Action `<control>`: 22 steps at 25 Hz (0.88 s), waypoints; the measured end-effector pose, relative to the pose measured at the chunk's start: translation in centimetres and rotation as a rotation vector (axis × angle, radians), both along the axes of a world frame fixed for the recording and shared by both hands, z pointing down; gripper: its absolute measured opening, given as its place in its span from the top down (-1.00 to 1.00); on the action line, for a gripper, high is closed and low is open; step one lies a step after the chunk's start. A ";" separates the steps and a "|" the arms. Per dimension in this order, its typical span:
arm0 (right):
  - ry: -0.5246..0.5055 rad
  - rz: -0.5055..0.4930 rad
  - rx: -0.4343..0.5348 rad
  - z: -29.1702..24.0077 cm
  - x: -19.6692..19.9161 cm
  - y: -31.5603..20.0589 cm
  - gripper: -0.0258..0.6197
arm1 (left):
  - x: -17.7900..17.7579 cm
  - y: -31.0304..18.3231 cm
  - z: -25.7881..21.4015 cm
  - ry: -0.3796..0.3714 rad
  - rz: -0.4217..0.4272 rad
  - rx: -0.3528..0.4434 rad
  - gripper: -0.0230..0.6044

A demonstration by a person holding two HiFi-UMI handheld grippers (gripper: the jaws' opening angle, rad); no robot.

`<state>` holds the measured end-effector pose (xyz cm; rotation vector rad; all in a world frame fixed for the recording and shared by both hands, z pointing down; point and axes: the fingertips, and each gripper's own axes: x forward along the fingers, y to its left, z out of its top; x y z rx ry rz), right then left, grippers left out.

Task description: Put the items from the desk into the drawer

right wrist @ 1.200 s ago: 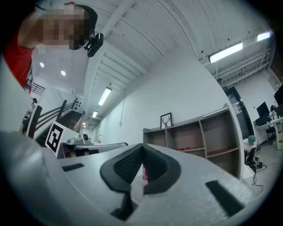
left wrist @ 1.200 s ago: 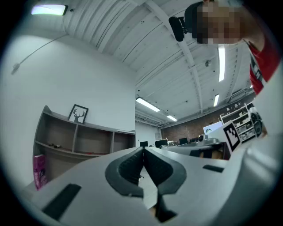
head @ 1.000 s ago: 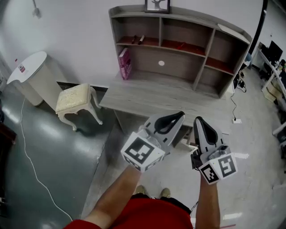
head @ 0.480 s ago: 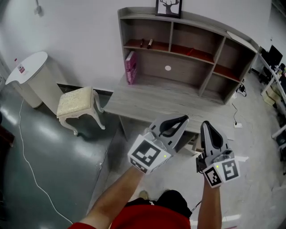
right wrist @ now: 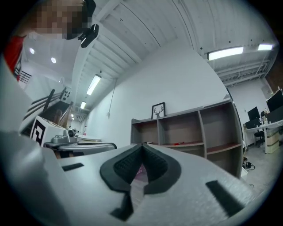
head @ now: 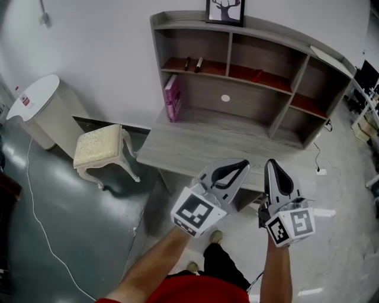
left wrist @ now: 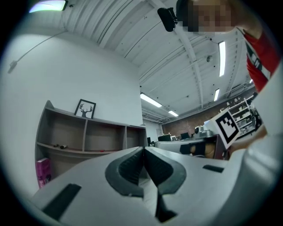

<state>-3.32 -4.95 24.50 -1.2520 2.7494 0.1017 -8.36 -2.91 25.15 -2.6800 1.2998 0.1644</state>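
Head view: a pink book (head: 173,98) stands upright at the 9 o'clock end of the grey wooden tabletop (head: 225,139), just beside the left wall of the shelf unit (head: 269,83) that rises along the back edge. It is the only thing on the tabletop itself. In the unit's upper left compartment, at 12 o'clock from the book, two small dark items (head: 193,63) lie side by side on a red-lined shelf; what they are is too small to tell. A small red item (head: 257,76) lies in the middle compartment at their 3 o'clock. A framed deer picture (head: 225,10) stands on top of the unit.

Both tools hang over the floor at 6 o'clock from the tabletop's front edge, well apart from the book. The left tool (head: 241,164) has its jaws pressed together with nothing between them. The right tool (head: 271,163), at its 3 o'clock, is likewise closed and empty. Each points toward 12 o'clock, at the shelves.

A cream stool (head: 99,145) stands on the floor at 9 o'clock from the tabletop. A white round table (head: 37,97) is farther out toward 10 o'clock, and a thin white cable (head: 41,225) trails across the dark floor.
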 end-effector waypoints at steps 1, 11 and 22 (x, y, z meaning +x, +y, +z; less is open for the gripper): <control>-0.001 0.005 0.002 0.0 0.0 -1.3 0.91 | 0.0 -1.1 0.1 -0.010 0.001 -0.003 0.90; 0.016 0.025 -0.008 0.1 0.6 -15.6 0.91 | 1.2 -15.2 0.7 -0.038 -0.027 0.007 0.90; 0.070 0.068 -0.051 0.5 -1.0 -25.8 0.90 | -0.5 -23.4 1.6 -0.040 -0.071 0.001 0.90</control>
